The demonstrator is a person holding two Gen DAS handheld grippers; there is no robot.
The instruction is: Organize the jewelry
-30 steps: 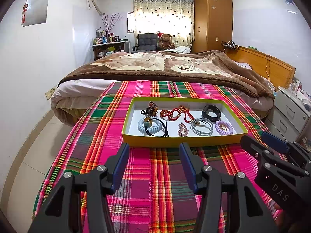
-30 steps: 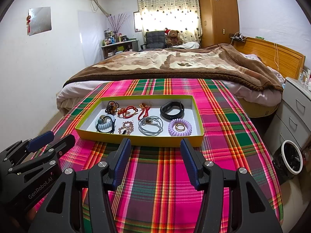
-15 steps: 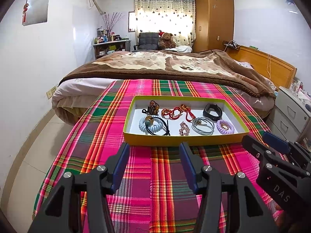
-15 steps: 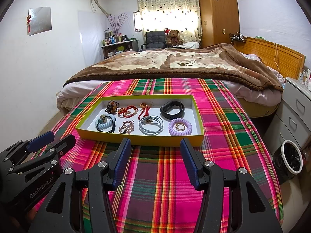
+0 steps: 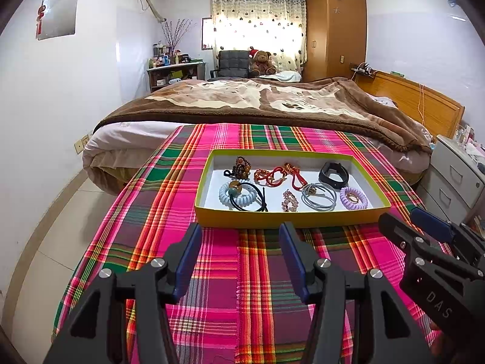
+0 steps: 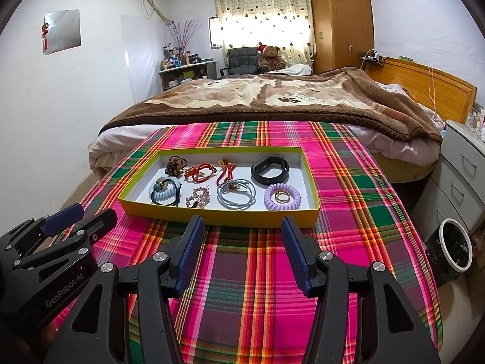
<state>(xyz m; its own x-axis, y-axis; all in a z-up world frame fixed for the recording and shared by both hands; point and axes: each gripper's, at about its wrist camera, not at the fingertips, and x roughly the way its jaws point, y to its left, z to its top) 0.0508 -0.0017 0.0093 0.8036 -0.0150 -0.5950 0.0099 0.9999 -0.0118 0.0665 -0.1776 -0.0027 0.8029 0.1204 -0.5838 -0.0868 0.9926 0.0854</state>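
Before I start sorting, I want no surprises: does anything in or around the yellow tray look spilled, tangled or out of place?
Nothing has spilled; every piece lies inside the shallow yellow tray. Two oddities: a black elastic loop lies tangled over the pale blue spiral hair tie, and small gold rings sit inside the purple spiral hair tie.

Both views well lit. Daylight enters through the curtained window (image 5: 257, 27) at the far wall, which is blown out with glare. Shadows soft throughout. Strong fisheye bending toward the edges; dark vignette at the corners. Focus sharp, no motion blur. Mild sheen on the wardrobe (image 6: 342, 21).
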